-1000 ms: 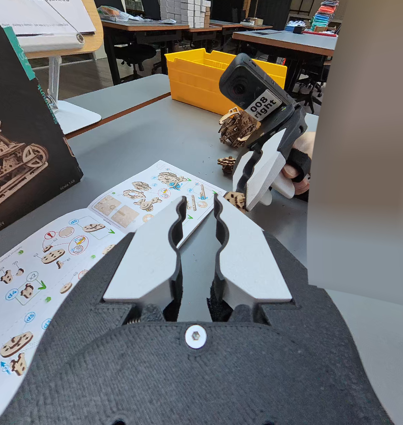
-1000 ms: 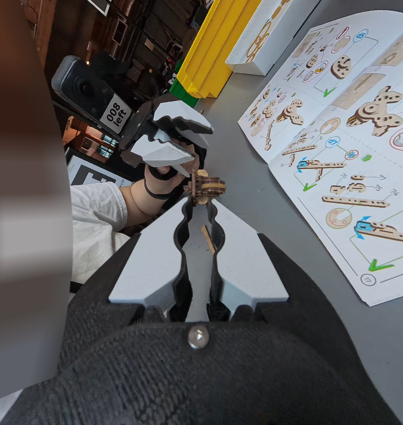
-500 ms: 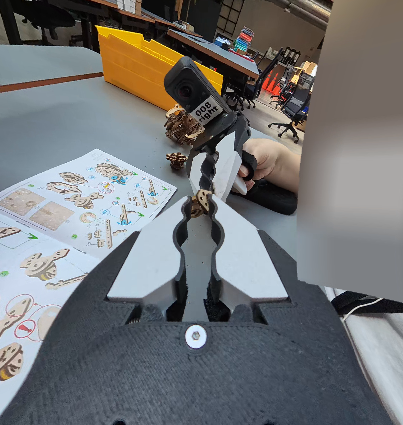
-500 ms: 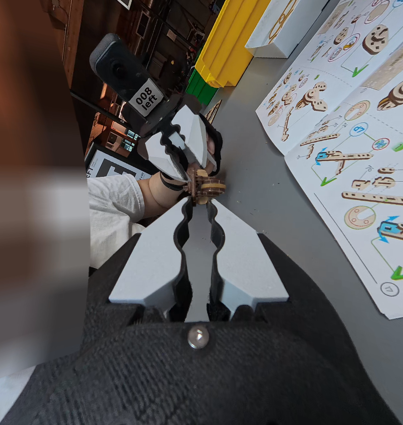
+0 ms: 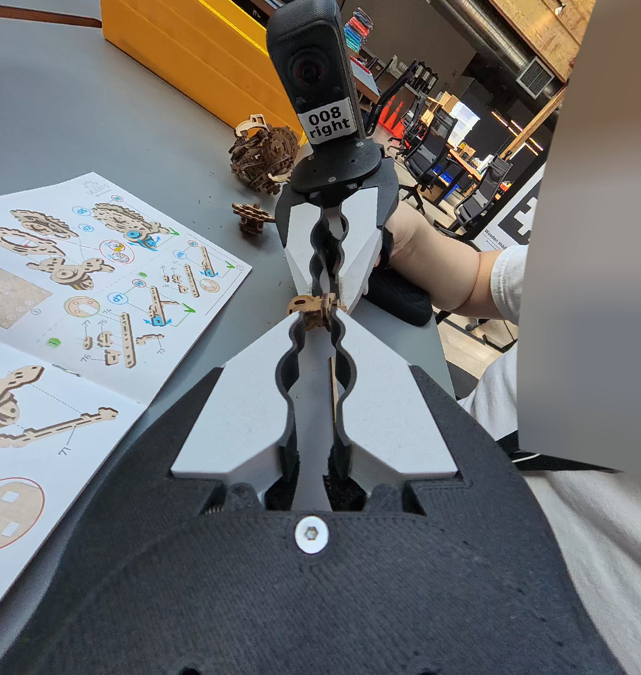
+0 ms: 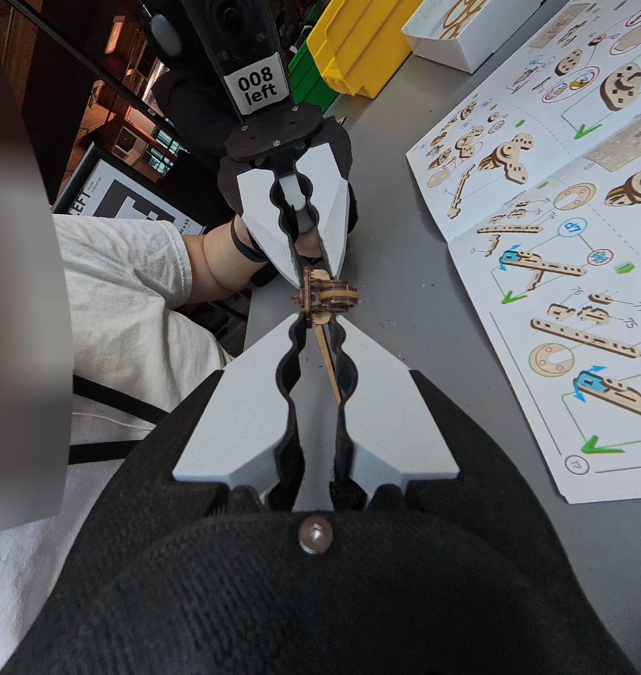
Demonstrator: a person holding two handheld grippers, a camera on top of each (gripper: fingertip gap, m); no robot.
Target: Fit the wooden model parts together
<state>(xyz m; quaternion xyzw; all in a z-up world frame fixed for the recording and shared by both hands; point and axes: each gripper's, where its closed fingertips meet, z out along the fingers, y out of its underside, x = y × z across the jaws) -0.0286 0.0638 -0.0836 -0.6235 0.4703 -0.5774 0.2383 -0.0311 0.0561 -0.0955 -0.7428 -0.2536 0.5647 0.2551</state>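
Observation:
A small wooden model part (image 5: pixel 313 308) of a disc and a rounded layered block hangs above the grey table (image 5: pixel 92 120) between both grippers, which meet tip to tip. My left gripper (image 5: pixel 316 318) is shut on its near end. My right gripper (image 6: pixel 317 321) is shut on its other end (image 6: pixel 326 296). The right gripper (image 5: pixel 326 292) faces me in the left wrist view, and the left gripper (image 6: pixel 313 278) faces me in the right wrist view. A thin wooden stick (image 6: pixel 327 361) shows between the right fingers; I cannot tell if it lies on the table.
An open instruction booklet (image 5: pixel 92 292) lies on the table left of the grippers. A larger wooden gear assembly (image 5: pixel 264 157) and a small gear piece (image 5: pixel 251 217) sit behind, before a yellow bin (image 5: pixel 187 47). A white box (image 6: pixel 458 36) stands farther off. The table edge (image 5: pixel 436 328) and the person's arm (image 5: pixel 450 270) are close. My right gripper's tips are some 9 cm from the thin wooden stick (image 6: pixel 327 361).
My left gripper swung right, came up to the part held by my right gripper, and closed on it. The two grippers now face each other tip to tip.

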